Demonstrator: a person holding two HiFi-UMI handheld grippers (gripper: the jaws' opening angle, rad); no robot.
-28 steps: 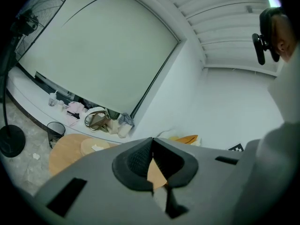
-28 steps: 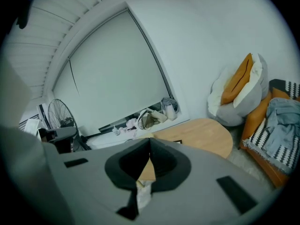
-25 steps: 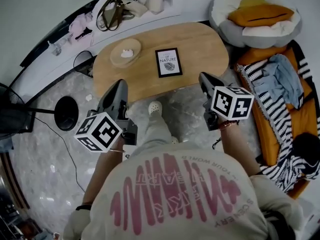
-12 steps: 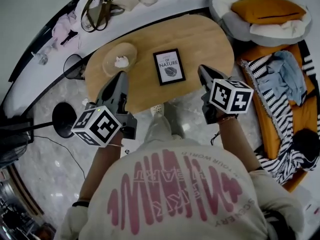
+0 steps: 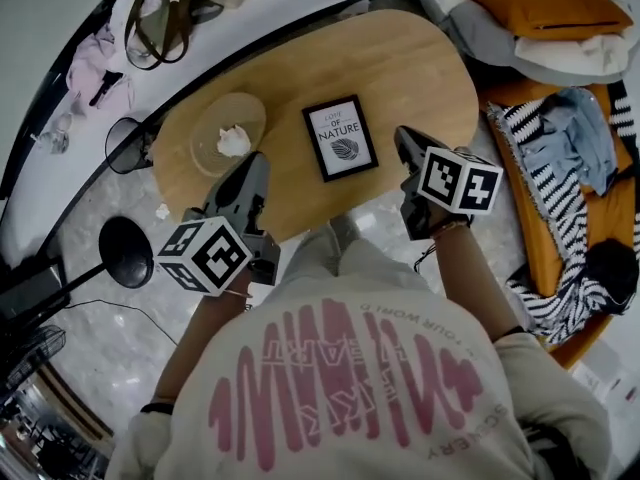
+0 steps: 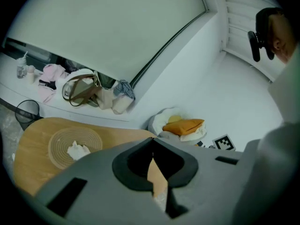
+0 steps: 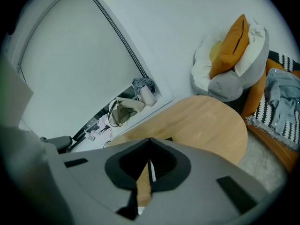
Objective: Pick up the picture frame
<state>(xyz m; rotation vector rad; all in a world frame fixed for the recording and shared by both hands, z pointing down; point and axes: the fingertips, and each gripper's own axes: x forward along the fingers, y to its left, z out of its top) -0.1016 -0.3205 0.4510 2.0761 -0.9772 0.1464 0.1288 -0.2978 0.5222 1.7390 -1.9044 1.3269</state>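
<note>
The left tool (image 5: pixel 257 161) is closed. In the left gripper view its two jaw tips meet, and nothing sits between them. The right tool (image 5: pixel 403 134) is closed too, tips together and empty in the right gripper view. Each tool carries a marker cube, and a hand of the person holds it from behind.

Seen from the head view, both tools point away from the person, with their tips over the near edge of the worktop (image 5: pixel 425 63). The frame (image 5: pixel 340 137) lies flat on the wood between the two tips, apart from both, a little nearer the right tool. It has a black border and a white print with the words "OF NATURE" above a leaf. It is slightly turned against the worktop's long side.

Just beside the left tool's tip lies a round woven mat (image 5: pixel 210 128), with a crumpled tissue (image 5: pixel 234 142) on it. The worktop is an oval of pale wood on a marbled floor (image 5: pixel 110 338).

Beyond it, a white ledge (image 5: pixel 250 13) carries a bag (image 5: pixel 160 13) and some pink cloth. To the right are a grey cushion (image 5: pixel 480 38) with an orange pillow (image 5: pixel 550 3), and a striped blanket (image 5: pixel 565 208) beside them.
</note>
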